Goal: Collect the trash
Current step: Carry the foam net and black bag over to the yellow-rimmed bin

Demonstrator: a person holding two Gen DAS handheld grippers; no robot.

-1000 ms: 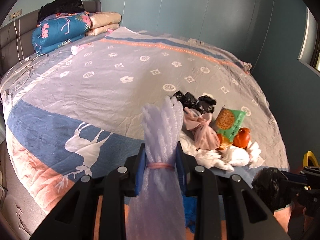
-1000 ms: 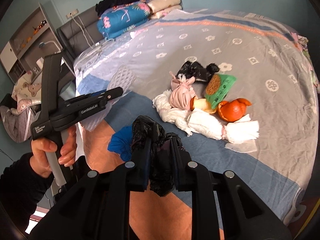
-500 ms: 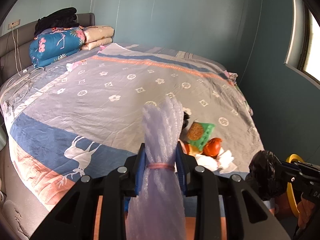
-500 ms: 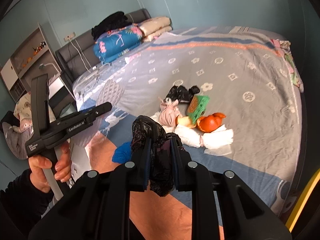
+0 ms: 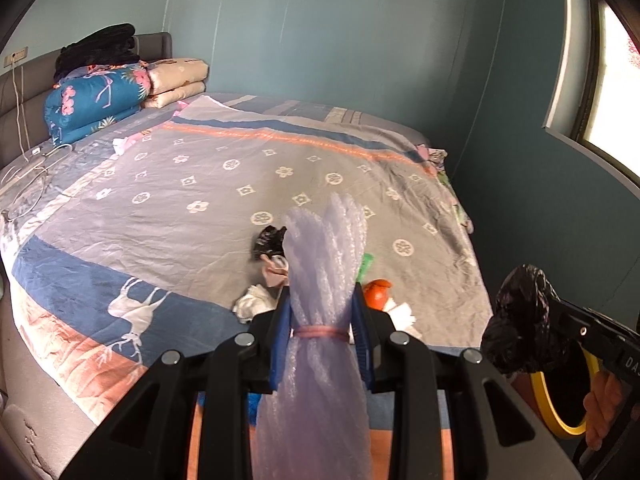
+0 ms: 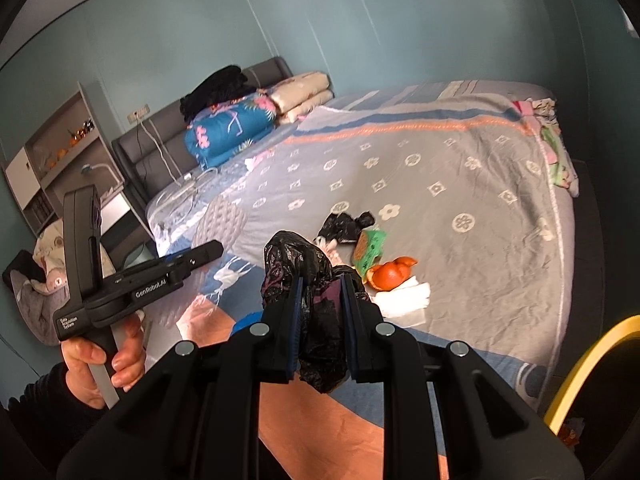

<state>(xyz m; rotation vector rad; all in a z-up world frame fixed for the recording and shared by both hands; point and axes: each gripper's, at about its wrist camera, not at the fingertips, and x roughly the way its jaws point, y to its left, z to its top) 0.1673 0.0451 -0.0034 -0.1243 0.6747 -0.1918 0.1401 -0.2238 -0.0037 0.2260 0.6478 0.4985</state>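
Between left hand-held gripper (image 5: 322,308) pads — clamped bubble wrap roll (image 5: 324,264); right hand-held gripper (image 6: 320,304) clamps black bag (image 6: 308,276); bed (image 6: 480,200) trash pile (image 6: 384,268) at 1 o'clock.

We are in a home bedroom: a wide bed (image 6: 460,184) under a patterned sheet, folded quilts (image 6: 232,128) stacked at its padded headboard (image 6: 160,148), and a bedside shelf unit (image 6: 52,160) just beyond that headboard.

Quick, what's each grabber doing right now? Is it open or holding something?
Left gripper: closed on a pale lilac bubble-wrap roll tied with a pink rubber band.
Right gripper: closed on a crumpled black plastic bag.
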